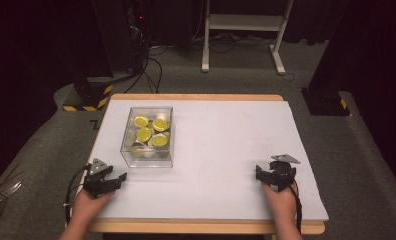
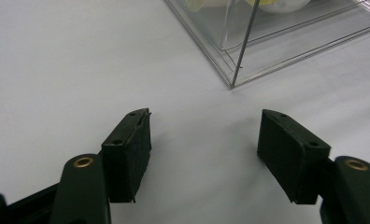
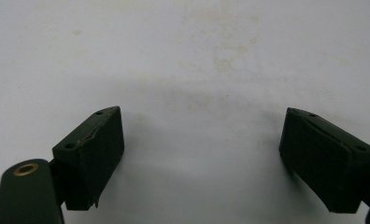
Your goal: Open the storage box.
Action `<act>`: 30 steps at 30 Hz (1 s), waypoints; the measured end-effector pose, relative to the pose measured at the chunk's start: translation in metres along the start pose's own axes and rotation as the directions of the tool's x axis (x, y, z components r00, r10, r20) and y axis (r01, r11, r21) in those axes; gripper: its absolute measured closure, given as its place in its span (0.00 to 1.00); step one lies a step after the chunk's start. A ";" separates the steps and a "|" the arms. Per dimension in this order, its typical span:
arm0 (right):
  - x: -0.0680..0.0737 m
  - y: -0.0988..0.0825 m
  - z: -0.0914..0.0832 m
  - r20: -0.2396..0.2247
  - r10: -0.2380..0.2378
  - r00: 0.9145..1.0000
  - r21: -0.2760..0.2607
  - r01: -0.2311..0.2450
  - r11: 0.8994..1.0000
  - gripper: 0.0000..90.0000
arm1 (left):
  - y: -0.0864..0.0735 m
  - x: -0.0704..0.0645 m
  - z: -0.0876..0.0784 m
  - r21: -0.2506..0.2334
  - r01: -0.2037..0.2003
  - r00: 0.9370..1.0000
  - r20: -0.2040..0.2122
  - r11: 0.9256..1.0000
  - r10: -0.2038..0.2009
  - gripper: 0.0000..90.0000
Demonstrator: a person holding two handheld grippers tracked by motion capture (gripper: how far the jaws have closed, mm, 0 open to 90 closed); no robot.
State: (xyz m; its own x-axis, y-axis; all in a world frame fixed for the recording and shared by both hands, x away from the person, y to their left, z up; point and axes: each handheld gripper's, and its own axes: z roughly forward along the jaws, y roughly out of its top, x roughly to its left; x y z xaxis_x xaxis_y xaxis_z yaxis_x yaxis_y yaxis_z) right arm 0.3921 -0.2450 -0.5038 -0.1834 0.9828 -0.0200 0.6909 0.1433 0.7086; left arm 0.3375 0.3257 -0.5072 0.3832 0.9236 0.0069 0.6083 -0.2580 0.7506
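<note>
A clear plastic box stands on the white table, left of centre, holding several yellow-green round pieces and some pale ones. My left gripper rests near the front left, just below and left of the box, open with nothing between its jaws. In the left gripper view the box's near corner stands just ahead and to the right of the jaws. My right gripper sits near the front right, open and empty; the right gripper view looks onto bare white tabletop.
The table's wooden front edge lies just behind both hands. Beyond the table are grey carpet, a white desk frame and black stands with yellow-black striped feet. Cables run on the floor at the back left.
</note>
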 end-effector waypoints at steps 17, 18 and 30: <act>0.000 0.000 0.000 -0.001 0.000 1.000 -0.002 0.000 1.000 0.15 | 0.000 0.001 0.001 0.002 -0.007 1.000 0.014 1.000 0.007 0.38; 0.000 0.000 0.000 -0.001 0.000 1.000 -0.002 0.000 1.000 0.16 | 0.000 0.001 0.000 0.003 -0.008 1.000 0.014 1.000 0.008 0.38; 0.000 0.000 0.000 -0.002 0.001 1.000 -0.002 -0.001 1.000 0.16 | 0.001 0.000 0.001 0.003 -0.014 1.000 0.016 1.000 0.014 0.36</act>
State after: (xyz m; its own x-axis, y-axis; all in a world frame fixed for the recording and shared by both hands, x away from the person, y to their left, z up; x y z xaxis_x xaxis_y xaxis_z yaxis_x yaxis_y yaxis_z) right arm 0.3922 -0.2454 -0.5040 -0.1839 0.9828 -0.0184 0.6898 0.1424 0.7099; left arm 0.3385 0.3257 -0.5073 0.4024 0.9155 0.0070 0.6054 -0.2718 0.7481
